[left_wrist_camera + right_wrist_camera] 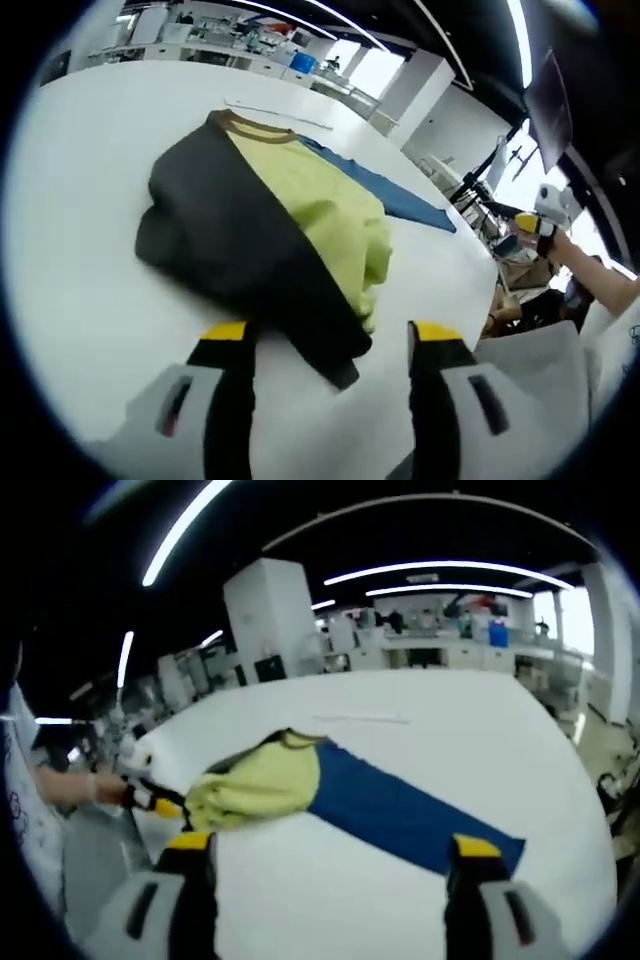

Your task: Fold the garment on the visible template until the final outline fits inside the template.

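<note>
In the left gripper view, the left gripper (330,345) hangs low over the white table (80,300), its yellow-tipped jaws standing wide apart with nothing between them. Just ahead lies the garment (270,220), a bunched heap with a black half and a yellow-green half, its brown collar at the far end; a black corner reaches down between the jaw tips. Beyond it the blue template (400,198) stretches away, partly covered. Bare table lies to the left and behind. In the right gripper view, the right gripper (330,855) is held above the table (500,730), jaws wide apart and empty. The garment (265,780) rests on the template's (400,810) left end; the left gripper (155,800) touches its left edge, and I cannot tell its jaws there.
</note>
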Motion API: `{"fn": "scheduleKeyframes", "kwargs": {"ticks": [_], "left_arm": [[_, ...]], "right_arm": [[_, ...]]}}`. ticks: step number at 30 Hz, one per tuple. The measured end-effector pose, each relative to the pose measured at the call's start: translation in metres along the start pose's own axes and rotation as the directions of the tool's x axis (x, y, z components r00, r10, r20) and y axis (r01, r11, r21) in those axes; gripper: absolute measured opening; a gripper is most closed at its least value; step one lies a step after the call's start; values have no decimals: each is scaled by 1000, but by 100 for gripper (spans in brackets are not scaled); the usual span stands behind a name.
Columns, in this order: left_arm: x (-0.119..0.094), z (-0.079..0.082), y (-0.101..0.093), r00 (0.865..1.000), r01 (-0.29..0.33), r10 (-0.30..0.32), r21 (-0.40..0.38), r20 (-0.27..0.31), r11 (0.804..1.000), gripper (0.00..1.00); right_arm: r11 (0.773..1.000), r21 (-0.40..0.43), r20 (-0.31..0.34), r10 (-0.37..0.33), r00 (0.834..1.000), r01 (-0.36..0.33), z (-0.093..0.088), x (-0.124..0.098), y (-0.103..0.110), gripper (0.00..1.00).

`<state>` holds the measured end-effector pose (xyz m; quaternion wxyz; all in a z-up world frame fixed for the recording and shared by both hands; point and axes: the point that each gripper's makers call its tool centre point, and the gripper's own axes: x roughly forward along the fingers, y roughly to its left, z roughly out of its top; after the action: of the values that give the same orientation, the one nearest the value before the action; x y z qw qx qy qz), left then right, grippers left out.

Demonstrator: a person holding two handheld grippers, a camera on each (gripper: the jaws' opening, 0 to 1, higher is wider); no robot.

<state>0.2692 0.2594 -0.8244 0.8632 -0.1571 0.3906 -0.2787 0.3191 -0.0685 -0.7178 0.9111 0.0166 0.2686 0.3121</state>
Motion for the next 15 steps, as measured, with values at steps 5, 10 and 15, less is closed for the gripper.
{"fn": "scheduleKeyframes", "kwargs": {"ticks": [5, 10, 15], "left_arm": [[5, -2, 12, 1000, -4, 6, -60, 24, 998, 27], [4, -4, 18, 999, 8, -3, -118, 44, 993, 16], [0, -6, 14, 998, 26, -18, -139, 59, 990, 1]], "right_arm": [[1000, 30, 20, -9, 1000, 8, -1, -3, 1, 94], [1000, 25, 22, -20, 1000, 19, -2, -4, 1, 93], [999, 41, 44, -25, 999, 23, 4, -4, 5, 91]]}}
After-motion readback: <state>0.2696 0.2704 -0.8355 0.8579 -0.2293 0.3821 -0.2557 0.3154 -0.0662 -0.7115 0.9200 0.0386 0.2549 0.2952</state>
